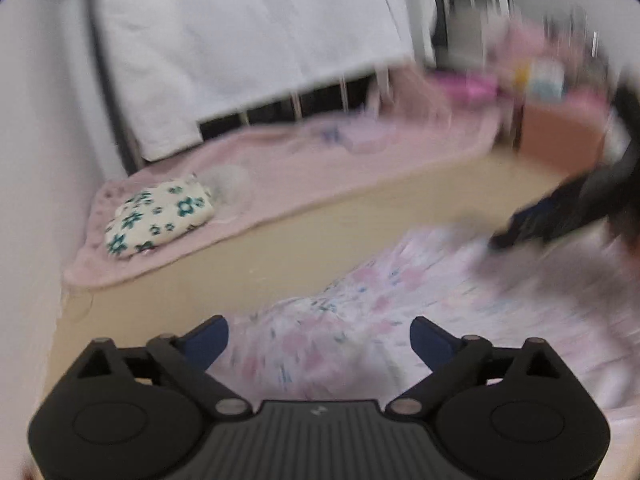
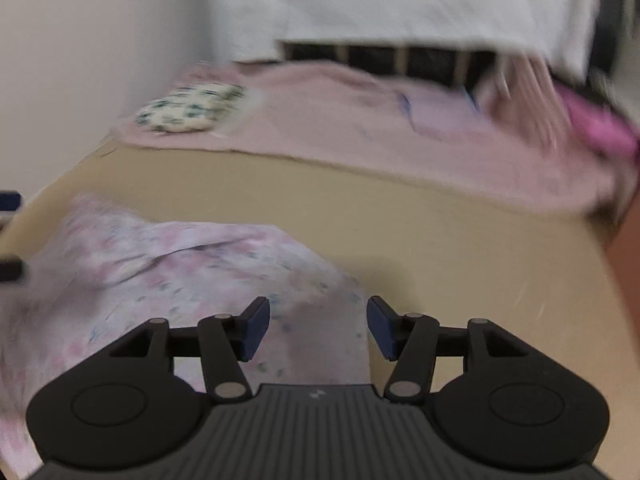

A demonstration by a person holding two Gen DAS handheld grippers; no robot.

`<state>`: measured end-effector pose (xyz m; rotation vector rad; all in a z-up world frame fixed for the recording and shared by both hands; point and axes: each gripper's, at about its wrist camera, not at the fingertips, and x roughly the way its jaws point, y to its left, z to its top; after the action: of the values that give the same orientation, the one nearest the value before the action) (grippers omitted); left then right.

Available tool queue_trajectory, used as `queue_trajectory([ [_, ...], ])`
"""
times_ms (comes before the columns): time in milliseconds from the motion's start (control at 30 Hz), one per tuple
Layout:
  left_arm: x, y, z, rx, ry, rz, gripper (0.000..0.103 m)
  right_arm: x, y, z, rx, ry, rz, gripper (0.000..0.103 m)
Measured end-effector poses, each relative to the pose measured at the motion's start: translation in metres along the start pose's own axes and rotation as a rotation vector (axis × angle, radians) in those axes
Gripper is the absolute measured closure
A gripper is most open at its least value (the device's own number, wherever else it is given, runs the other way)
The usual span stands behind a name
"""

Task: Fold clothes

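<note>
Two claws: both mine, one per hand, both spread with nothing between the pads.
Left claw (image 1: 319, 345): jaws wide apart, hanging over the near part of the floral garment (image 1: 400, 300); whether the tips touch the cloth, can't tell through the blur.
Right claw (image 2: 318, 328): jaws apart, narrower gap than the left; cloth lies under the gap, pads not pressing on it.
Garment position: pale fabric with pink and blue flowers, rumpled on the tan surface (image 1: 320, 224); in the right wrist view it sits to the left and under my claw, bunched with a raised fold.
Right claw seen from the left view: dark shape at the far right edge, just above the garment's far end, heavily blurred.
Pink blanket (image 1: 280, 168): spread along the far side of the surface, apart from the garment.
Small pillow (image 1: 158, 214): white with green flowers, on the blanket's left end, near the wall.
White sheet (image 1: 240, 40): hangs over a dark railing behind the blanket.
Far right clutter: pink items, too blurred to name.
</note>
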<state>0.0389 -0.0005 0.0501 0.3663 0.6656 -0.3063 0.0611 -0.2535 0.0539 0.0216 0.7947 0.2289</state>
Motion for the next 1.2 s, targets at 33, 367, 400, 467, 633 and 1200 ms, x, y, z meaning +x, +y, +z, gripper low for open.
queue_trajectory([
  [33,0.021,0.0,0.004,0.019,0.068,0.017,0.053,0.01,-0.008,0.004,0.052,0.024,0.029,0.049],
  [367,0.064,0.088,0.013,-0.656,-0.011,0.197,0.061,0.052,0.019,0.022,-0.102,-0.094,-0.186,0.084],
  [400,0.059,0.091,0.01,-0.68,0.001,0.192,0.06,0.049,0.022,0.023,-0.113,-0.128,-0.236,0.079],
  [467,0.039,0.093,0.001,-0.698,0.004,0.147,0.055,0.033,0.024,0.02,-0.112,-0.179,-0.283,0.056],
  [633,-0.028,0.05,-0.032,-0.498,0.007,-0.124,0.028,-0.023,0.016,-0.03,-0.131,-0.033,-0.031,0.049],
  [1200,-0.062,-0.068,-0.09,-0.283,-0.031,-0.357,0.064,-0.1,0.015,-0.141,0.207,-0.241,-0.199,0.023],
])
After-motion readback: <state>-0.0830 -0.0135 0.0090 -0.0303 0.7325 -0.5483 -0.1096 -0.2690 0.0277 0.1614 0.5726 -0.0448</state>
